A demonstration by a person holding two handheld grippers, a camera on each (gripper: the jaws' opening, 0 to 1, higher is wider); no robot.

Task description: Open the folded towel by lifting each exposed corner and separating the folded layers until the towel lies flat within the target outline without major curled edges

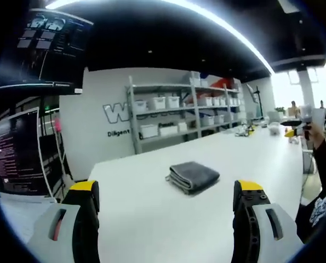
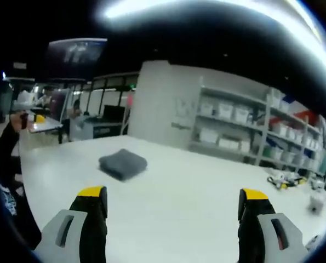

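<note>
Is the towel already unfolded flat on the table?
No: in the left gripper view the grey towel lies on the white table as a thick folded bundle with stacked layers showing along its edge.

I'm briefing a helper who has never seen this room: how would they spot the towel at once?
Find the long white table in front of the metal shelving with white bins. The towel lies alone near the table's middle. It is dark grey, folded into a thick square, the only soft dark thing on the white top.

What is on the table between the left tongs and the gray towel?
Nothing. In the left gripper view, bare white table runs from the open left tongs up to the folded gray towel.
</note>
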